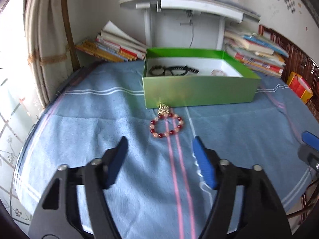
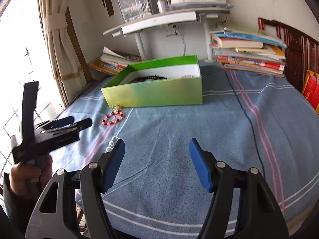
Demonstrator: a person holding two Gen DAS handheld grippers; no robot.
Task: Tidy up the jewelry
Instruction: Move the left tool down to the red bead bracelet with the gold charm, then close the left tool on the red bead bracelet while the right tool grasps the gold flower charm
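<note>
A bracelet of red and pale pink beads (image 1: 166, 126) with a gold charm (image 1: 163, 108) lies on the blue cloth, just in front of the green box (image 1: 199, 89). Inside the box sit a black beaded piece (image 1: 173, 70) and a pale pink piece (image 1: 218, 72). My left gripper (image 1: 160, 148) hovers open a short way in front of the bracelet, nothing between its fingers. From the right wrist view the bracelet (image 2: 112, 118) is at left, with the left gripper (image 2: 79, 122) beside it. My right gripper (image 2: 156, 149) stands open over bare cloth, well short of the box (image 2: 155, 93).
Stacks of books (image 1: 257, 53) lean at the back left and right of the table. A grey shelf stand (image 1: 179, 6) rises behind the box. A curtain (image 1: 43, 39) hangs at left. A red and yellow bag (image 2: 311, 91) stands at the far right edge.
</note>
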